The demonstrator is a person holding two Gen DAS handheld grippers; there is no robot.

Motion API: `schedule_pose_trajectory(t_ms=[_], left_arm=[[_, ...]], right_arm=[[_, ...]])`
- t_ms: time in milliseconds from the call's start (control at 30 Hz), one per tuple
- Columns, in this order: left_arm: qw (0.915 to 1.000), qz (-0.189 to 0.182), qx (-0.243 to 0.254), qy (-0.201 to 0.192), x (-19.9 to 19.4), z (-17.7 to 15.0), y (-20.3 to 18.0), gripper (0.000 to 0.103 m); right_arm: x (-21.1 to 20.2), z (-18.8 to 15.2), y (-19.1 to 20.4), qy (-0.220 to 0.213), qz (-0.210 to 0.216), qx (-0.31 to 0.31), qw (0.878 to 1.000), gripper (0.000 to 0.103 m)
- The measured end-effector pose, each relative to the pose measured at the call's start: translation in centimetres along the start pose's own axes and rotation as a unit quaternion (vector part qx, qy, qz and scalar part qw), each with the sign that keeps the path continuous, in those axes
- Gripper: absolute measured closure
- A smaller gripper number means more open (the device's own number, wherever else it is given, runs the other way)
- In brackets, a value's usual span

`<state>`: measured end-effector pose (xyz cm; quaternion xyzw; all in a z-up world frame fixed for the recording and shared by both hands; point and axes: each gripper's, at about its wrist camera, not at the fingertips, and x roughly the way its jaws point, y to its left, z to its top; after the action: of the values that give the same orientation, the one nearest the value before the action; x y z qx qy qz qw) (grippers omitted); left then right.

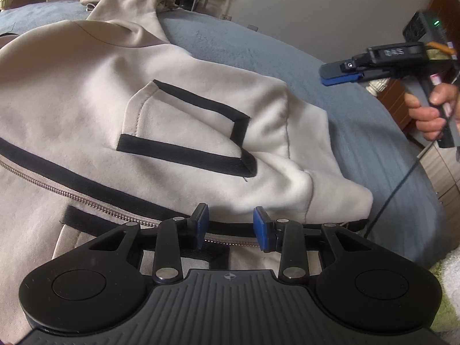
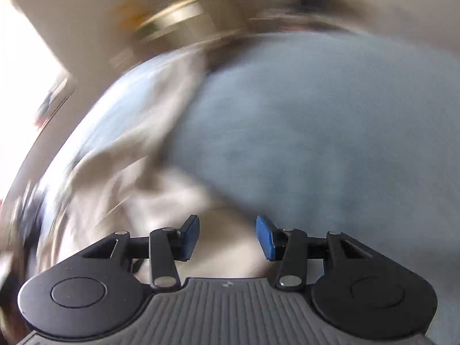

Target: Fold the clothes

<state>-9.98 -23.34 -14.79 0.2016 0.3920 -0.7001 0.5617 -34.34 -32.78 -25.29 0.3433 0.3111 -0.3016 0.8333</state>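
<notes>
Currently the cream jacket (image 1: 143,109) lies on the blue bedspread (image 1: 359,115) with one side turned in; further folds remain. Left gripper (image 1: 231,227) and right gripper (image 2: 227,237): jaws parted, grasping nothing.

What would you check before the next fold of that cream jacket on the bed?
1. Right gripper let go: ok, jaws apart, nothing between them.
2. Right gripper clear of the jacket: ok, held above the blue bedcover.
3. Left gripper holding cloth: not ok, jaws apart over the zip, gripping nothing.
4. Folded side lying flat: ok, pocket faces up, a few wrinkles.
5. Hood tucked in: not ok, it lies spread out at the far end.
6. Right camera view: not ok, blurred.
</notes>
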Motion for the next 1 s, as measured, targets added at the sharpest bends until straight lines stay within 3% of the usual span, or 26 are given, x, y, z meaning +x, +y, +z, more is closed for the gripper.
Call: schedule_pose_trajectory(t_ms=[67,133,267,367,667,767,1000], left_arm=[[1.0,0.004,0.003,0.001,0.0,0.0,0.0,0.069],[0.9999,0.008,0.008,0.002,-0.1,-0.1,0.0,0.069],[0.9999,0.01,0.007,0.002,0.0,-0.3,0.3,0.069],[1.0,0.009,0.0,-0.001,-0.2,-0.3,0.6,0.069],[0.9994,0.025,-0.019,-0.013,-1.3,-0.4,2.1,0.069],[0.9986,0.032,-0.037,-0.019,-2.1,-0.7,2.5,0.068],[0.9944,0.062,-0.068,-0.052,-3.8,-0.6,3.0,0.066]], right_arm=[[2.0,0.0,4.7,0.043,0.039,-0.104,0.993,0.06],[4.3,-1.0,8.1,0.085,0.06,-0.182,0.978,0.062],[10.4,-3.2,9.6,0.162,0.038,-0.236,0.957,0.071],[11.9,-3.4,9.7,0.154,0.036,-0.241,0.958,0.075],[11.3,-2.4,10.8,0.119,0.023,-0.259,0.958,0.075],[10.7,-1.2,11.6,0.099,0.021,-0.262,0.96,0.074],[10.7,3.9,15.3,0.056,0.065,-0.257,0.963,0.072]])
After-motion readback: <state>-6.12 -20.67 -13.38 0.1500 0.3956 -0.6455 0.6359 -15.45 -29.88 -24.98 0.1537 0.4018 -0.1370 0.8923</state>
